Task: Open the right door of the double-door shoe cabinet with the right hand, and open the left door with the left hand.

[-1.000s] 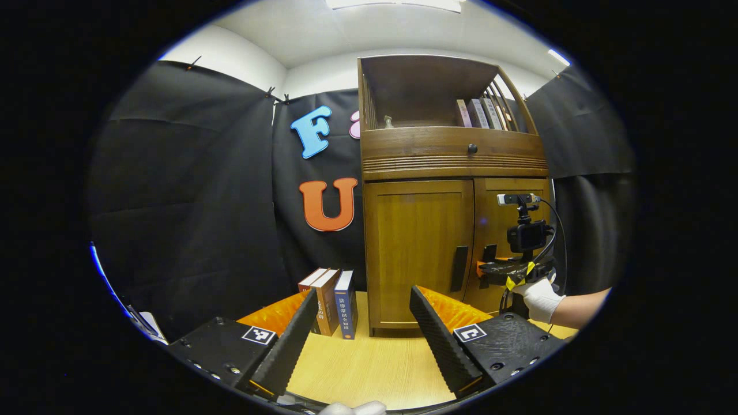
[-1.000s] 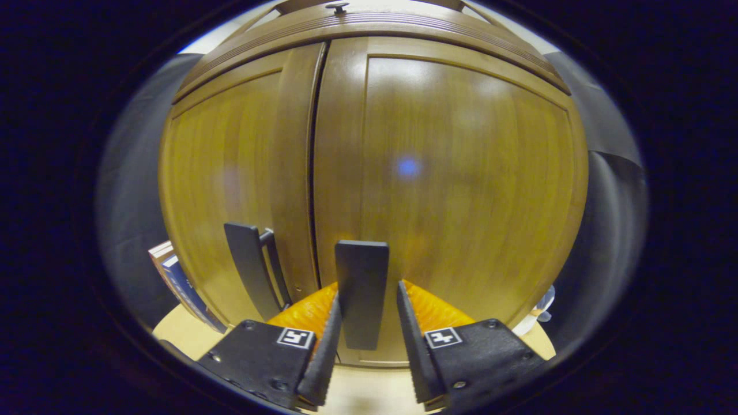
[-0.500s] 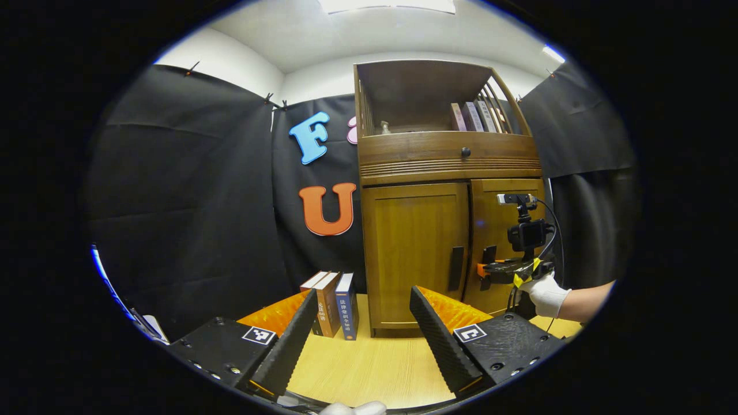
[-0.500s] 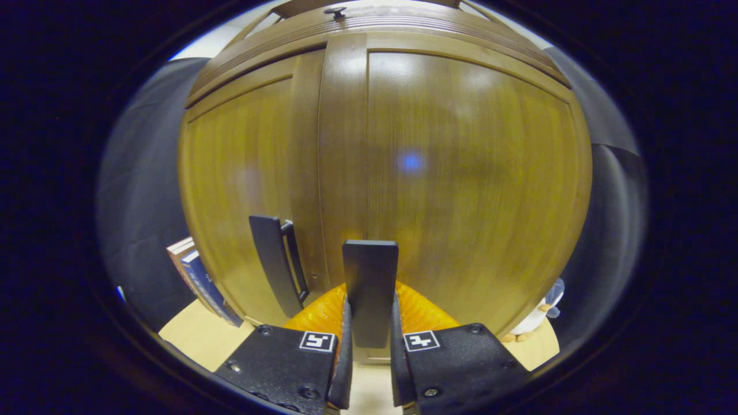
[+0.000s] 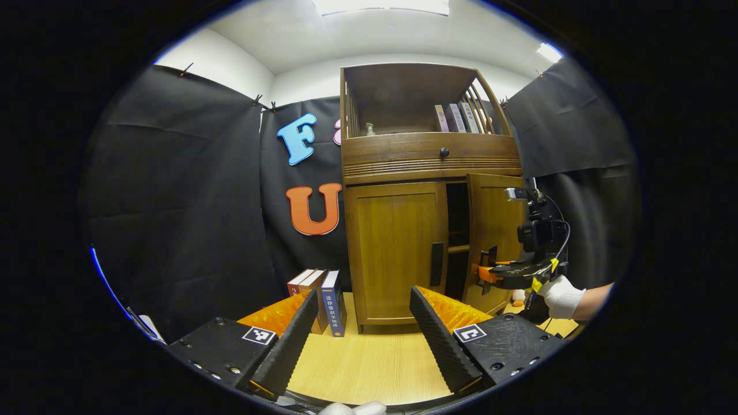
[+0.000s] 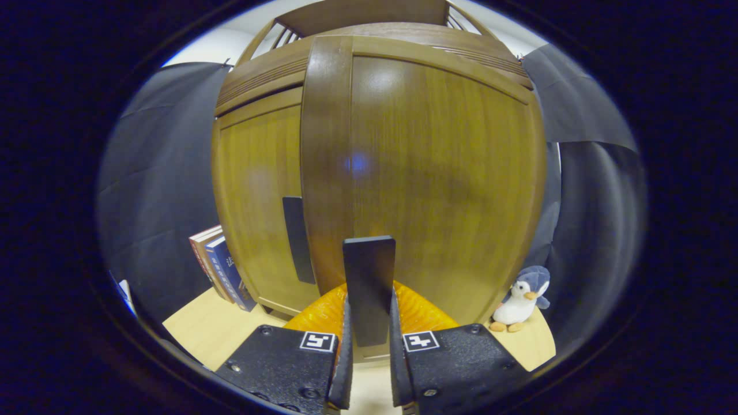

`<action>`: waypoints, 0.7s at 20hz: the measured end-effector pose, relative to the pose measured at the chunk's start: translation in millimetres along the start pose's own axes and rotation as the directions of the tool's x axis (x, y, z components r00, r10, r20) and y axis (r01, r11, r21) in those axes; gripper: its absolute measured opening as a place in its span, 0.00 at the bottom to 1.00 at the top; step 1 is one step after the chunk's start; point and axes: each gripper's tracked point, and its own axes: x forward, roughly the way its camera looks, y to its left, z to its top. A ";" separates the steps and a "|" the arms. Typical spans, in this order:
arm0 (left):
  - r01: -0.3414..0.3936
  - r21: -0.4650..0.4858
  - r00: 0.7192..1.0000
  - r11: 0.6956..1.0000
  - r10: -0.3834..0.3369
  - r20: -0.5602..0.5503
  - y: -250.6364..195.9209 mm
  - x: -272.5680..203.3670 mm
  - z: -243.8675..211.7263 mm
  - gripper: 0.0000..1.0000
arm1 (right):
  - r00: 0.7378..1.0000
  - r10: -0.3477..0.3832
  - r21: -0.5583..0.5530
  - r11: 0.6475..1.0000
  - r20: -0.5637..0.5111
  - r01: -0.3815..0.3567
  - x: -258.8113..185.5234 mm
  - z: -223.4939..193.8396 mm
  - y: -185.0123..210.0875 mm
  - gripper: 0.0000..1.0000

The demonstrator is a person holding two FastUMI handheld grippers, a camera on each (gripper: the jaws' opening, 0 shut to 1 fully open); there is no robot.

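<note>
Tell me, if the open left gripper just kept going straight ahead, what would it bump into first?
Most likely the closed left door of the shoe cabinet, low down; the left gripper aims there over bare tabletop, though depth is hard to judge.

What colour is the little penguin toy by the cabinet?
The penguin toy is grey-blue and white with orange feet, clearest in the right gripper view.
</note>
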 end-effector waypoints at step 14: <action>0.092 -0.015 0.996 0.996 -0.092 0.000 -31.3 3.7 -2.3 0.96 | 0.998 -0.070 0.043 0.997 0.005 0.070 -80.6 -23.5 -51.7 0.27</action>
